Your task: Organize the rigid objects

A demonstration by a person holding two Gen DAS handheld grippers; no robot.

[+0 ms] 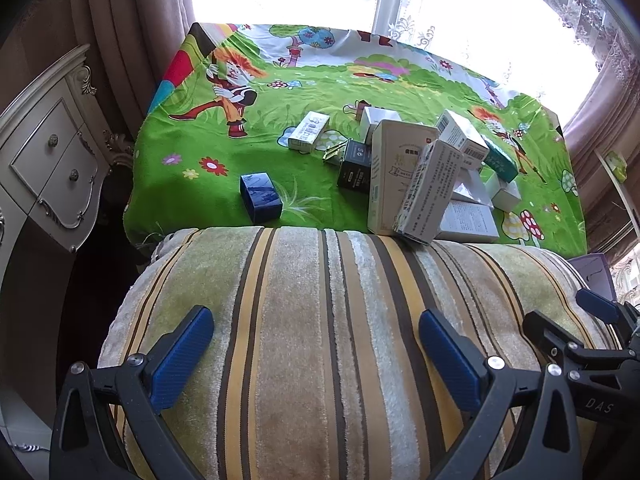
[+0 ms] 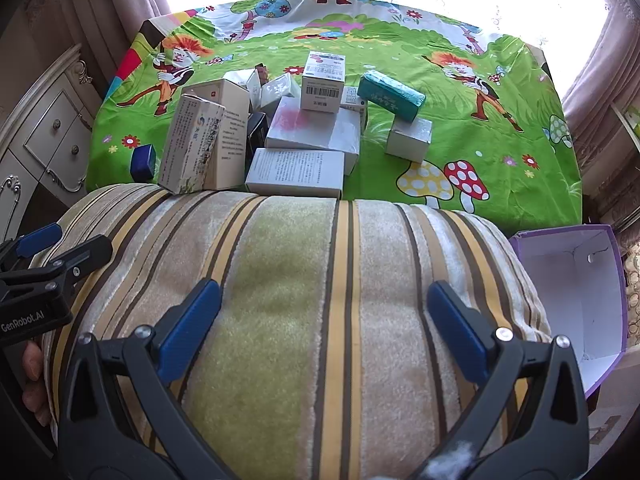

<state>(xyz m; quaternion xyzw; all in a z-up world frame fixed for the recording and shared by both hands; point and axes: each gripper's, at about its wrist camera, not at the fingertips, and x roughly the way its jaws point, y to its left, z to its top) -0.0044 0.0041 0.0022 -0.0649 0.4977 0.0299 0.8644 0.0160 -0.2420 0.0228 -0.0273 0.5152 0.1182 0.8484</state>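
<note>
Lying in a loose heap on the green cartoon bedsheet (image 2: 460, 184), the small cartons (image 2: 304, 132) sit well ahead of both pairs of jaws, beyond the striped rolled blanket (image 2: 320, 280) that fills the near ground. In the right wrist view a white box with a barcode (image 2: 323, 82) stands on top of a flat white box (image 2: 314, 132), a teal box (image 2: 390, 95) leans to its right on a small white box (image 2: 410, 138), and two tall cream cartons (image 2: 200, 144) lean together at the heap's left end, touching the blanket's far edge. A dark blue box (image 1: 261, 197) lies by itself left of the heap (clearest in the left wrist view), and a narrow white box (image 1: 309, 130) lies apart further back.

The left gripper (image 1: 316, 356) hangs over the blanket with its blue-padded fingers spread wide and nothing between them. The right gripper (image 2: 324, 328) is the same: jaws fully apart, only striped fabric beneath. A purple open carton (image 2: 576, 292) with a white inside stands at the blanket's right end. A cream bedside cabinet (image 1: 52, 168) stands to the left of the bed.
</note>
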